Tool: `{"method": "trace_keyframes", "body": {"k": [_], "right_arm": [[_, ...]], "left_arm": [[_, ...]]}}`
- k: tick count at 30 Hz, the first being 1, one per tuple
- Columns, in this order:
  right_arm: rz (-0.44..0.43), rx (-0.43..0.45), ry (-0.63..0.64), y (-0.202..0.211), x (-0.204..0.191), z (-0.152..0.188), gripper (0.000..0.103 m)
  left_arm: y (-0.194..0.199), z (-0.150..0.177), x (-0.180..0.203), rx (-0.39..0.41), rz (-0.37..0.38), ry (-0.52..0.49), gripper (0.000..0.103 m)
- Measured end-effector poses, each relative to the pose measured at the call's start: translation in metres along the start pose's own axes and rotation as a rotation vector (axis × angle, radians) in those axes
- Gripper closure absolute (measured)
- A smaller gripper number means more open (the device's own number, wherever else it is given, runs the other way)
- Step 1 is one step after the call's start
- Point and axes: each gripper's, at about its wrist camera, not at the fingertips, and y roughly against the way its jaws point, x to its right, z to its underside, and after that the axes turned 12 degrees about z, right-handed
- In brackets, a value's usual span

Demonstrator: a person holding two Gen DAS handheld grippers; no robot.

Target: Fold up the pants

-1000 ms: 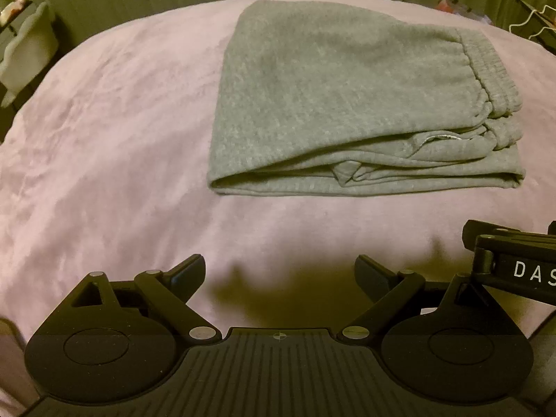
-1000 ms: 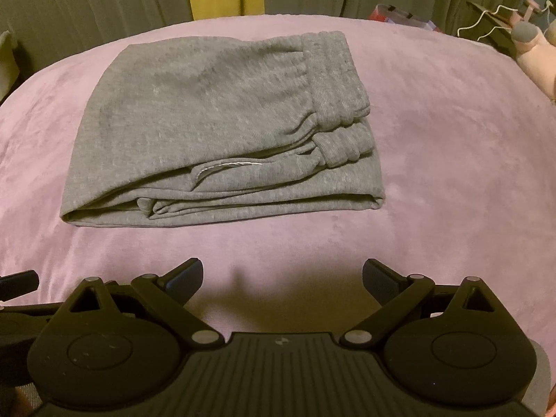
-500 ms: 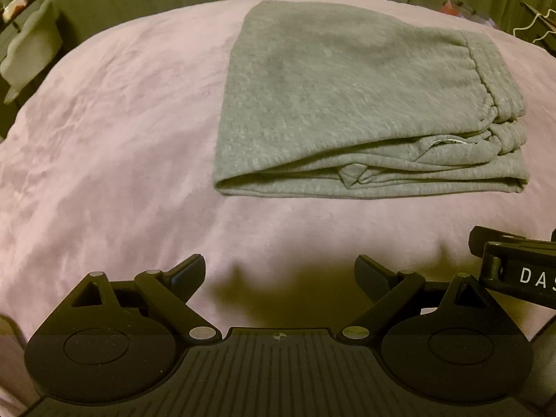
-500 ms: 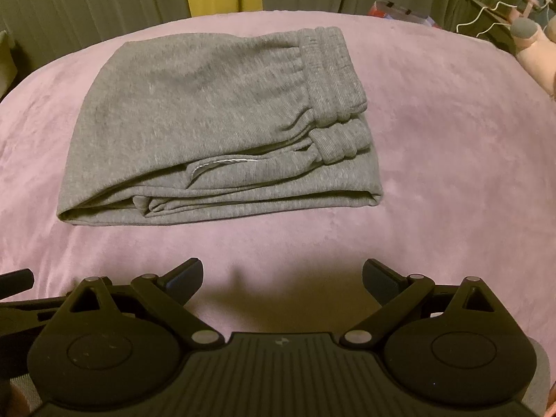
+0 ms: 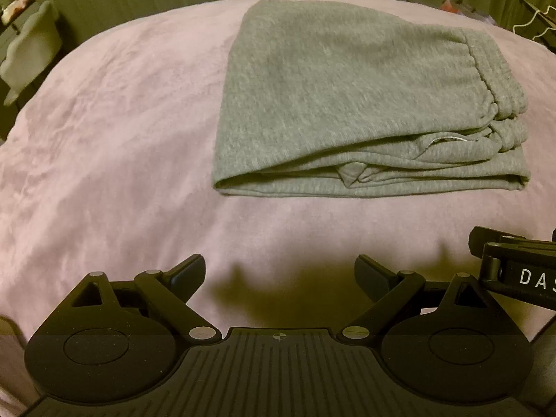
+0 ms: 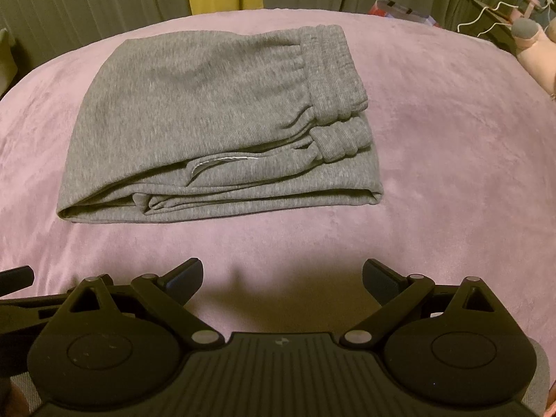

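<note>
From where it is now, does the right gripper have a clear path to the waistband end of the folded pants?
Probably yes. The right gripper is open, holds nothing, and only bare pink blanket lies between it and the waistband of the pants.

Both tools are matte black. The left gripper (image 5: 279, 272), along the bottom of the frame, has a ribbed centre plate with a small crosshair mark, two round discs, linked arms on silver pins, and short wedge fingers (image 5: 189, 271). The right gripper (image 6: 282, 274) looks the same; at the left view's right edge it shows white letters "DAS".
</note>
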Motion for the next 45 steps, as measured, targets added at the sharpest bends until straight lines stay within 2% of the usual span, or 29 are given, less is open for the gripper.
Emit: {"method": "trace_keyframes", "body": {"k": [45], "right_arm": [[0.005, -0.004, 0.048, -0.004, -0.011, -0.008, 0.005]], "left_arm": [[-0.008, -0.011, -0.009, -0.019, -0.004, 0.039, 0.007]]}}
